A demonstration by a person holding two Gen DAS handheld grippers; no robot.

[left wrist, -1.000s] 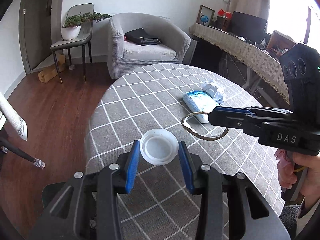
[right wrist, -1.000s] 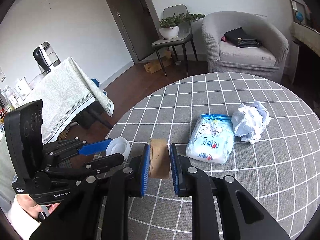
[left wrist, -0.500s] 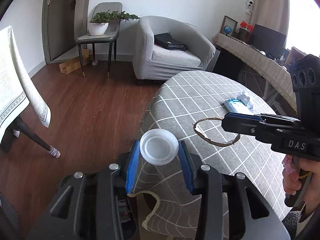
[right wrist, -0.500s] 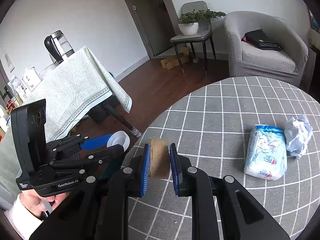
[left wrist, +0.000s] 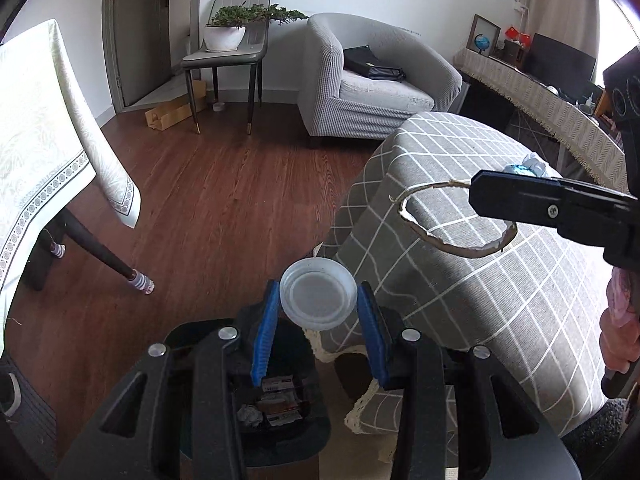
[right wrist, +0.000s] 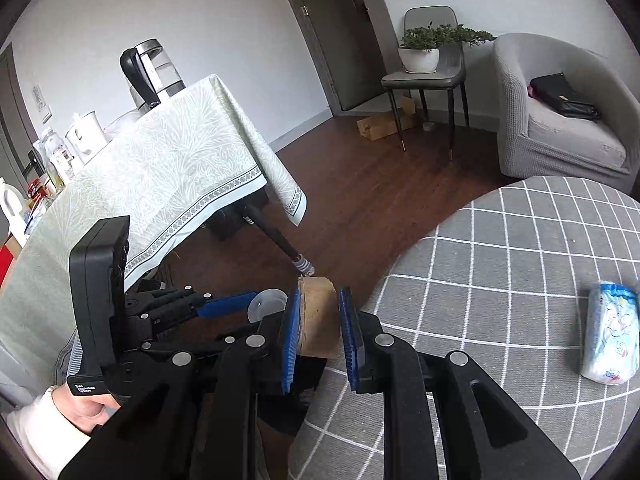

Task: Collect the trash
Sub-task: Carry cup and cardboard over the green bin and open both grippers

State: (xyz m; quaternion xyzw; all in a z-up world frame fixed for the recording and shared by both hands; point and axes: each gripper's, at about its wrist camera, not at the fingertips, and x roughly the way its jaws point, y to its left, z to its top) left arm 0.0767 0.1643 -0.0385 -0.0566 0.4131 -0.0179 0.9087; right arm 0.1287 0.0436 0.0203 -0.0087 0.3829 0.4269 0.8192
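My left gripper is shut on a white plastic lid and holds it in the air above a black trash bin on the floor beside the round table. The bin holds several scraps. My right gripper is shut on a brown cardboard tape ring at the table's edge; the ring also shows in the left wrist view. A blue-white tissue pack lies on the grey checked tablecloth. A crumpled white paper lies beyond it.
A second table with a pale green cloth stands to the left; its leg reaches toward the bin. A grey armchair and a chair with a potted plant stand at the back. Wood floor lies between.
Both grippers have moved left off the tabletop with their loads. The lid now hangs over the trash bin, which has come into view. The tissue pack and paper have receded to the right.
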